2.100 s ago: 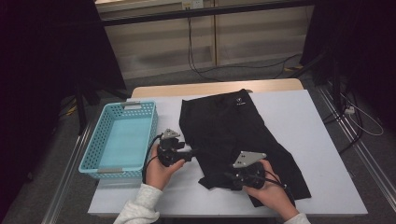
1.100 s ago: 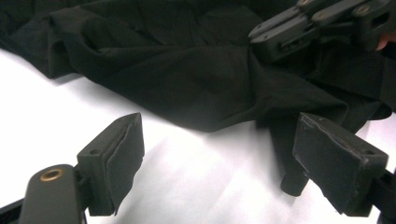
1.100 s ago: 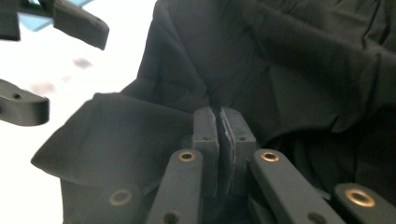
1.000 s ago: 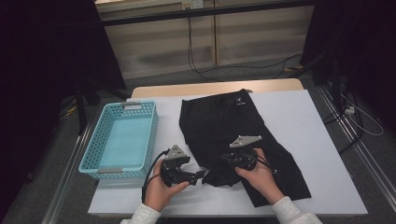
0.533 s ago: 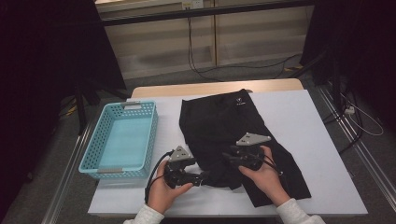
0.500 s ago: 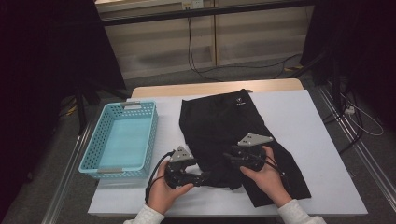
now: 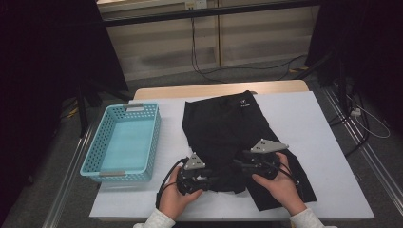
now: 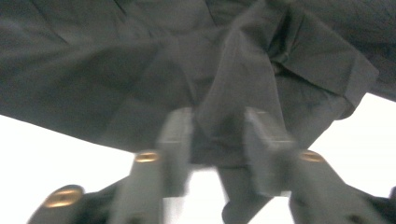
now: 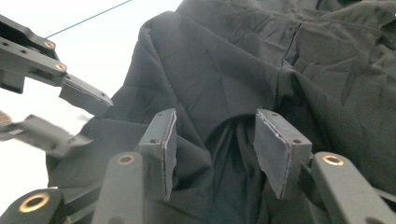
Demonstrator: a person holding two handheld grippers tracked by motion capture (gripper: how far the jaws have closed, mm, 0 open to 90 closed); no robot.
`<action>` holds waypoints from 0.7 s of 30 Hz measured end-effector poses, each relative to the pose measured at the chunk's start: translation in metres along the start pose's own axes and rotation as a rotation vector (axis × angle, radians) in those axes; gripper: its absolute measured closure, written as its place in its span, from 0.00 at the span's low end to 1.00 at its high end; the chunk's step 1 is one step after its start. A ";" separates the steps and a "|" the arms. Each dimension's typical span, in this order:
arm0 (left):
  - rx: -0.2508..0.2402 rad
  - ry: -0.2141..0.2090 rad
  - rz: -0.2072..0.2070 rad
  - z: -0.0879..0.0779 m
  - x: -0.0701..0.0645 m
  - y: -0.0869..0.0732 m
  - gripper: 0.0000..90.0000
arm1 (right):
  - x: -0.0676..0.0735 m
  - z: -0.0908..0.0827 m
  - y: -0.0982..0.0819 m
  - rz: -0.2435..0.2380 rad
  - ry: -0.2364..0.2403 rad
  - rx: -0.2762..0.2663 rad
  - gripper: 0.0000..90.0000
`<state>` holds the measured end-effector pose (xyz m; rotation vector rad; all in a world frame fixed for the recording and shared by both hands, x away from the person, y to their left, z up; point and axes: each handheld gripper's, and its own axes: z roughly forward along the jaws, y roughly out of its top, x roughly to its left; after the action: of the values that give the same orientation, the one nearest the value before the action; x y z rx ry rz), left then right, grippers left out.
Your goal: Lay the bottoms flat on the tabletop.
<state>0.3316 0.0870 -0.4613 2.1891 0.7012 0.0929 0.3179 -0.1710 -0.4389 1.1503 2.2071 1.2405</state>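
- Where the black garment (image 7: 237,137) lies spread over the middle of the white table (image 7: 328,142), its near hem is bunched between the two hands, and its small white logo sits at the far edge
- The left gripper (image 7: 214,178) lies low at the garment's near left corner, held in the person's left hand (image 7: 175,199), its jaws pointing right toward the other gripper
- In the left gripper view, a raised fold of the dark cloth (image 8: 233,93) stands between the two pads (image 8: 175,144); the jaws have just been closing, and the picture is blurred, so I cannot tell whether the pads yet press on the fold
- The right gripper (image 7: 236,165) sits just right of it, over the cloth, in the right hand (image 7: 280,183), with its grey three-cornered plate on top and its jaws pointing left
- In the right gripper view, its pads (image 9: 166,144) stand apart, released, above the rumpled fabric (image 9: 280,60); the jaws have just been opening, and nothing is pinched between them
- That same view shows the left gripper's jaws at the left edge, at the corner of the cloth
- The light blue basket (image 7: 102,161) stands on the left part of the table, apart from the garment, with white tabletop between them
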 end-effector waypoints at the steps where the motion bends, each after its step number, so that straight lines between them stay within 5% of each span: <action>1: 0.005 0.006 0.007 0.000 0.001 0.000 0.85 | 0.001 -0.002 0.000 0.000 0.002 -0.002 0.55; 5: 0.024 -0.019 -0.017 0.001 0.005 0.001 0.99 | 0.003 -0.006 -0.002 -0.006 0.009 -0.002 0.55; 12: 0.000 -0.036 -0.054 -0.001 0.011 0.007 1.00 | 0.007 -0.010 -0.006 -0.010 0.021 0.010 0.56; 21: -0.044 -0.016 -0.145 -0.009 0.045 0.020 1.00 | 0.024 -0.011 -0.005 -0.103 0.019 0.030 0.58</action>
<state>0.3759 0.1066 -0.4483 2.0884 0.8383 0.0161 0.2944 -0.1595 -0.4352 1.0254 2.2754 1.1850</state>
